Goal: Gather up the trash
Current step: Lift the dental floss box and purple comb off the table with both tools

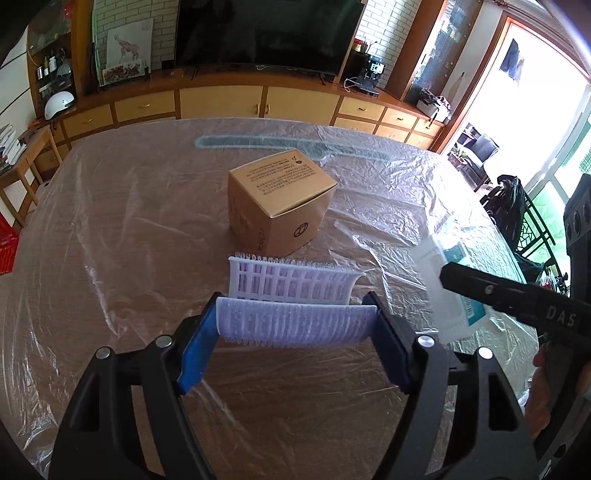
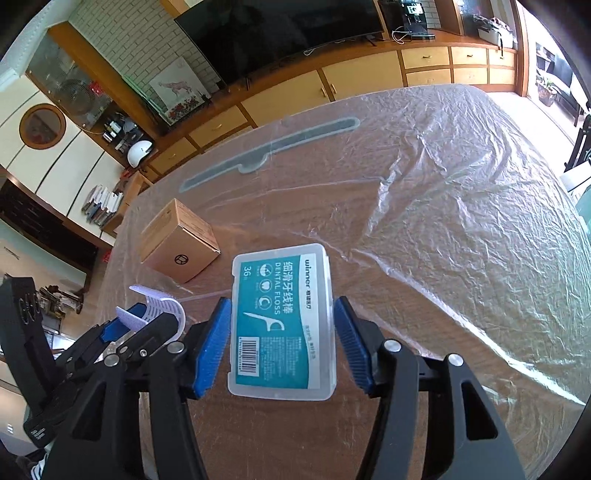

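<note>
My left gripper (image 1: 295,325) is shut on a pale purple hair roller (image 1: 295,306), held by its two ends above the table. It also shows in the right wrist view (image 2: 155,306). My right gripper (image 2: 282,332) is shut on a clear dental floss box (image 2: 282,325) with a teal label, held above the table. That box shows in the left wrist view (image 1: 447,291) at the right, beside the left gripper. A brown cardboard box (image 1: 280,206) stands on the table beyond the roller; the right wrist view shows it (image 2: 177,243) at the left.
The table (image 2: 443,221) is covered in crinkled clear plastic sheet. A grey-blue strip (image 1: 280,142) lies under the sheet at the far side. Wooden cabinets and a television (image 1: 266,33) stand behind. A dark chair with a black bag (image 1: 509,206) is at the right edge.
</note>
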The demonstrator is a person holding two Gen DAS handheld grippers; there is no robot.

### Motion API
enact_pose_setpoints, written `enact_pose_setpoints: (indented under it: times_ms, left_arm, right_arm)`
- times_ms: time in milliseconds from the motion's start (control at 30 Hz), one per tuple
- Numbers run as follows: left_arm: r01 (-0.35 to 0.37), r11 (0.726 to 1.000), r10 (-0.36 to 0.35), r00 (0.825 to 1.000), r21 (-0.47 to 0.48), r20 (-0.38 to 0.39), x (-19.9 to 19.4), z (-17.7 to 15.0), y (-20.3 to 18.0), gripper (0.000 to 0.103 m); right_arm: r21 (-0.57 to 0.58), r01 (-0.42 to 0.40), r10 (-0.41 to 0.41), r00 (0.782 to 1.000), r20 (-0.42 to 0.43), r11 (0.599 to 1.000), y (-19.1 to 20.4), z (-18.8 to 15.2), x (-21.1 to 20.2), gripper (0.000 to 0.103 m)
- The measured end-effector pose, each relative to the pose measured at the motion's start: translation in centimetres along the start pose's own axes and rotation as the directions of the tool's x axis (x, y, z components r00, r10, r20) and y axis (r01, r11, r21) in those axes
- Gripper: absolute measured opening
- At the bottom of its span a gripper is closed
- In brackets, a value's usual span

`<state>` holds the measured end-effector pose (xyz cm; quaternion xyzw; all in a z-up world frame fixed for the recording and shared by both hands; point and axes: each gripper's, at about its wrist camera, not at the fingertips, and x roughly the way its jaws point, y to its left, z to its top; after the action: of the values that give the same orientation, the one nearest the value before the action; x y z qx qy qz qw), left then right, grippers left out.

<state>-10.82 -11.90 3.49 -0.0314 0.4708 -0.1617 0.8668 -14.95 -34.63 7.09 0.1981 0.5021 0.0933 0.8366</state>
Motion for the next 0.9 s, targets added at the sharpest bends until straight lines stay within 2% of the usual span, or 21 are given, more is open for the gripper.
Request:
enact_pose_setpoints:
  times_ms: [367,600,900]
  left_arm:
    - [-0.012,1.0,0.013,1.0,-0.012,0.019,-1.4,-0.9,-0.3,0.076]
    - [-0.002,1.0,0.002,0.999,-0.005,0.05,-3.5,-1.3,-1.1,0.076]
    - [0.013,0.999,-0.016,0.996,0.037,0.087,-7.1,-3.0,-2.2,0.076]
  right_arm:
    - [0.014,-0.027,0.026,0.999,0.034,1.0,-1.0,-0.3,-2.4,0.056]
    - [-0.011,-0.087,0.087,0.995,0.056,0.996,-0.4,-0.7,-4.6,0.056]
    - [-0.083,-0.166,0.171,0.984,0.055,0.983,0.8,-2.7,-7.8,0.056]
